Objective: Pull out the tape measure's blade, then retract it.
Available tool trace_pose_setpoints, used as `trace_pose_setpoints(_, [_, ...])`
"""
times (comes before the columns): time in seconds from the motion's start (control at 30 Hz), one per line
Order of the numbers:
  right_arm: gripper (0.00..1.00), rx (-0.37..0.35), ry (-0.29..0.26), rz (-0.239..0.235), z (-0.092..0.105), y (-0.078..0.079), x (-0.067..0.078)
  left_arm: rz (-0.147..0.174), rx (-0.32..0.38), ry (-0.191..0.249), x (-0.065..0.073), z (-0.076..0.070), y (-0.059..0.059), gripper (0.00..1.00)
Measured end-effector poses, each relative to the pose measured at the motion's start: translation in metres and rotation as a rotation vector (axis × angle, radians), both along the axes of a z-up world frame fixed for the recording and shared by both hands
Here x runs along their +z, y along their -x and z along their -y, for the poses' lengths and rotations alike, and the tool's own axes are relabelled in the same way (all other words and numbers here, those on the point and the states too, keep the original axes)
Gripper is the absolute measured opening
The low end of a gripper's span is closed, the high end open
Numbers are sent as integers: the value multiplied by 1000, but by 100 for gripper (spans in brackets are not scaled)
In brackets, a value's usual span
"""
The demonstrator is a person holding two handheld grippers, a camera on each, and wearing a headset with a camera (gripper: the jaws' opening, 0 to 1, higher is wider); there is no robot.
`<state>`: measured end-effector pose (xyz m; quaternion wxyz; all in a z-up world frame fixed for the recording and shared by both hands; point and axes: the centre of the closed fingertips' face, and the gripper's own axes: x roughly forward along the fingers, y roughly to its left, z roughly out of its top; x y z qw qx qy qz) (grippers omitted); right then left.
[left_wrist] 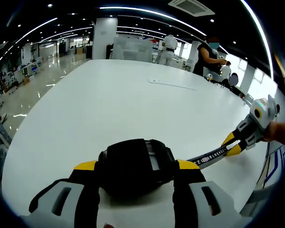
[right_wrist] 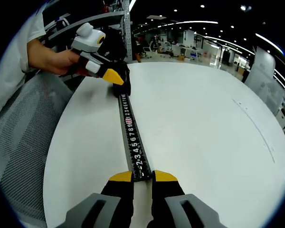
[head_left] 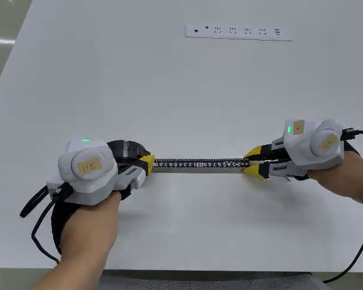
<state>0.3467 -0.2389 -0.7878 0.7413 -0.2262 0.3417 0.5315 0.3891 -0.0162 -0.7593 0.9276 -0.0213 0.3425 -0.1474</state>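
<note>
- A big open hall with strip lights overhead spreads behind the bench, and a few people point(left_wrist: 209, 54) stand far ahead of the left gripper point(head_left: 146, 164).
- The white table point(head_left: 169, 90) lies under both tools, which sit low near its front edge.
- A mesh chair point(right_wrist: 23, 156) stands off to the left of the right gripper point(head_left: 254, 162), as seen along its jaws.
- A power strip point(head_left: 238, 31) lies flat well beyond both grippers.
- The left gripper is clamped round the tape's black case point(head_left: 126, 150), one yellow tip on each side.
- The right gripper faces it, well apart, with its jaws pinched on the blade's end.
- The blade point(head_left: 199, 164) runs straight from one to the other, numbers up. Whether it touches the table I cannot tell.
</note>
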Motion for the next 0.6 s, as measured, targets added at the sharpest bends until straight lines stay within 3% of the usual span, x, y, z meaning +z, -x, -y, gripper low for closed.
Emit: trace_pose_setpoints(0.6, [10,26,-53,-1,-43,-8,0,-6,-1,3,-1,0,0,58])
